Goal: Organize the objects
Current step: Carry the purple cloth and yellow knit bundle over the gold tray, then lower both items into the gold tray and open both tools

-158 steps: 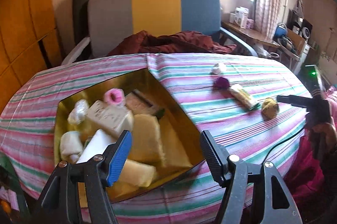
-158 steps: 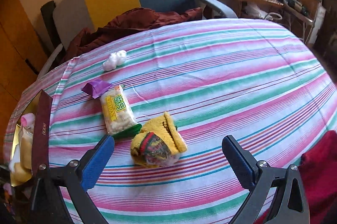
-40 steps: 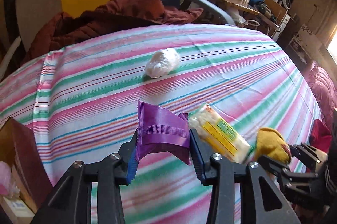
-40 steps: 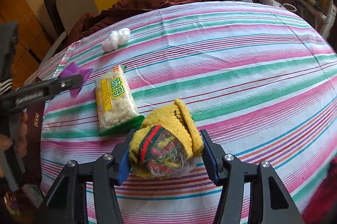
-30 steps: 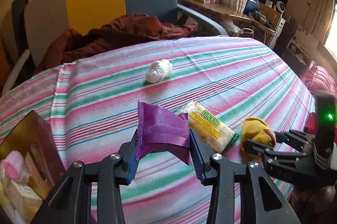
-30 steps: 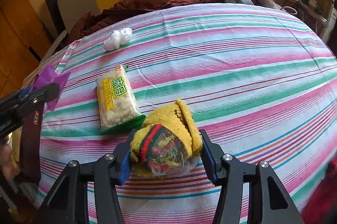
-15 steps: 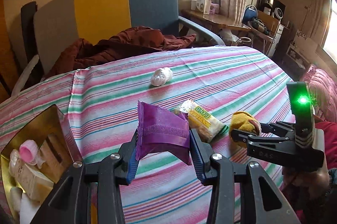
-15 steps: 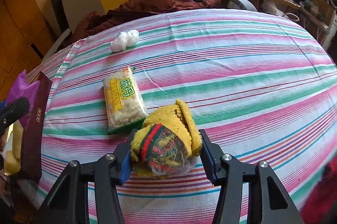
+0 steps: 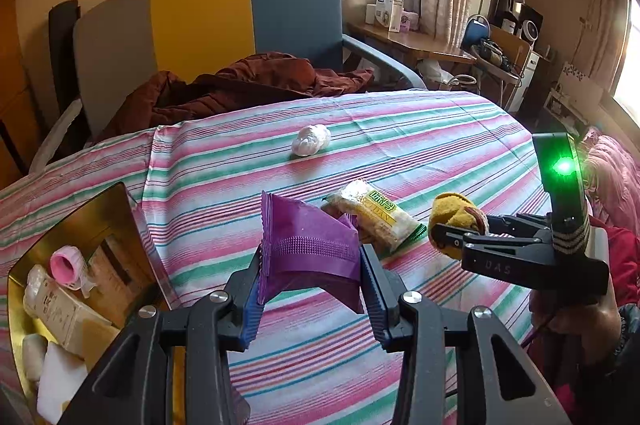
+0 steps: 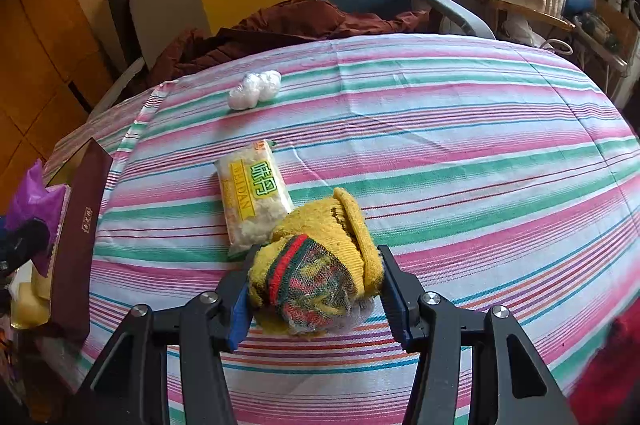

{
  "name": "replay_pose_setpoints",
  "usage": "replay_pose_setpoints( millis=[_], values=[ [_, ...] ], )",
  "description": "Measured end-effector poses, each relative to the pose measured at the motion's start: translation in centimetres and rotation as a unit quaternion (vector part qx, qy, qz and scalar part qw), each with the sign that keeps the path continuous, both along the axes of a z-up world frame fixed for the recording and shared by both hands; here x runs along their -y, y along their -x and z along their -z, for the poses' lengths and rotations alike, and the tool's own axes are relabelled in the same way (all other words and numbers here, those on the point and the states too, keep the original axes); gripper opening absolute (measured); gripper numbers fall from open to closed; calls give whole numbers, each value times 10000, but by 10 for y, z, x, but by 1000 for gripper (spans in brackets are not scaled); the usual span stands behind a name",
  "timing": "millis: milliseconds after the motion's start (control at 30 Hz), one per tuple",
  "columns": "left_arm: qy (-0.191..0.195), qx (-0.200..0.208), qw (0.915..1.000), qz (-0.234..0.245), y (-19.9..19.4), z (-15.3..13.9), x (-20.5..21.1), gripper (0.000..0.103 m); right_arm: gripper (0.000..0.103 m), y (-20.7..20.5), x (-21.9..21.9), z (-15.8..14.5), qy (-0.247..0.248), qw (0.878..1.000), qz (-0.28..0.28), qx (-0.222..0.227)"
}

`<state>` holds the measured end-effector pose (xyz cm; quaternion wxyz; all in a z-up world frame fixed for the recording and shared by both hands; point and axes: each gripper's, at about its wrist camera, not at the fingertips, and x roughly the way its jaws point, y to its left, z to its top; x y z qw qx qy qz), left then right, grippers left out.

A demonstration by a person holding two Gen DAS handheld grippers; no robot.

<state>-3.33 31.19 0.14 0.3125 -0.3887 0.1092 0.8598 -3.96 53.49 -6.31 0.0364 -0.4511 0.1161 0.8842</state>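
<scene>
Left tool (image 9: 310,289) clamping purple packet (image 9: 308,245)

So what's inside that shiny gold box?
The gold box holds a pink roll, a cream carton and white blocks. Whatever lies beneath them, and the box's near end behind the tool's arm, is hidden.
</scene>
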Motion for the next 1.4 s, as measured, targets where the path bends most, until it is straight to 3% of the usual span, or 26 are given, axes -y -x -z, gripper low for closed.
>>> replay_pose_setpoints(
  millis=[433,800,1167,1400],
  values=[
    [-163,30,9997,-204,-8,-8,33,43,55,-3,20,-16,253,9984,-428,-262],
    [-570,15,9924,-1088,4,-27,129,43,55,-6,76,-36,501,9912,-1173,-366],
    [-731,139,9737,-2152,2,-12,243,43,55,-3,193,-64,1040,9597,-2527,-658],
    [-944,250,9716,-2156,-3,-5,257,43,56,-1,248,-51,970,9487,-2974,-451]
  ],
)
